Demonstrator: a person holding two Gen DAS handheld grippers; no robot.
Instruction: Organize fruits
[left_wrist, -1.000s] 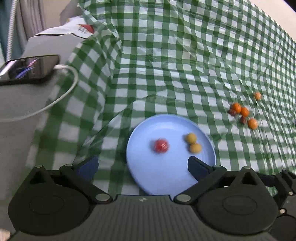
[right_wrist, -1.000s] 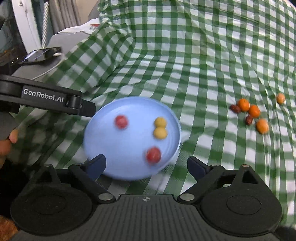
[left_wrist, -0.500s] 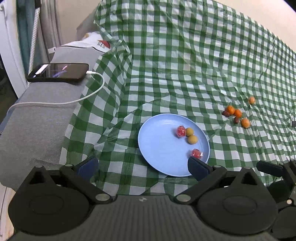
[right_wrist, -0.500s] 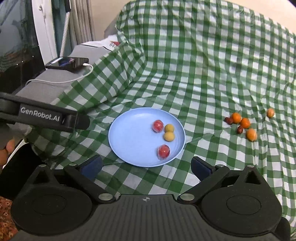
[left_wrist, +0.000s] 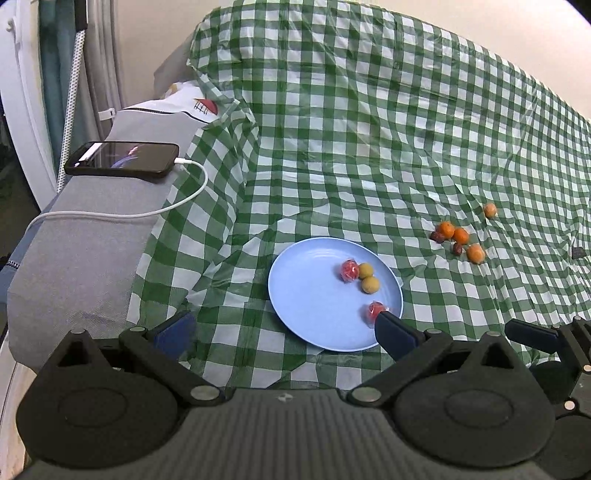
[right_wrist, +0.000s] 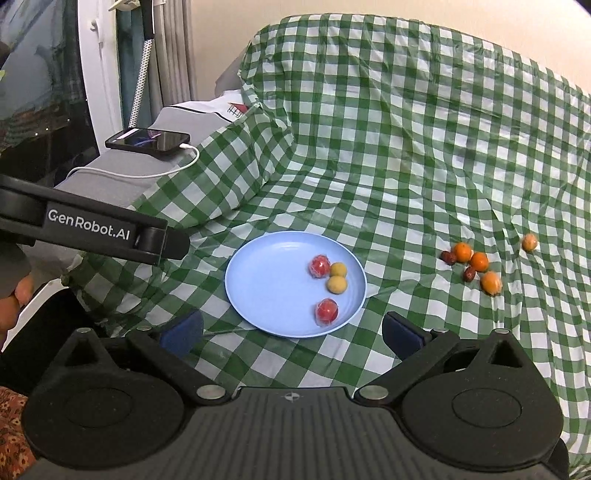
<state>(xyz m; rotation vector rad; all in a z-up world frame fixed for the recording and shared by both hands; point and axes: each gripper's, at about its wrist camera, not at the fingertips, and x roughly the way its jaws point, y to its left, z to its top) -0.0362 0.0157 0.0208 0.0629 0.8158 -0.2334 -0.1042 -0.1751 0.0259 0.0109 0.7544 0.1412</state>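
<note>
Hand-held grippers (left_wrist: 282, 325) (right_wrist: 291, 330) both spread wide, empty, low in frame, near plate's (right_wrist: 258, 288) front rim. Plate mid-frame on checked cloth (right_wrist: 369, 147), holding two red fruits (right_wrist: 319, 266) and two yellow ones (right_wrist: 338, 285). Loose orange fruits (right_wrist: 479, 261) and dark dates (right_wrist: 470, 274) clustered right of centre, one stray (right_wrist: 529, 242) further right, well apart from plate. Probably light, round, prone to rolling on crinkly cloth; red ones look film-wrapped, likely slippery. Best pinched gently across widest part, from above.
</note>
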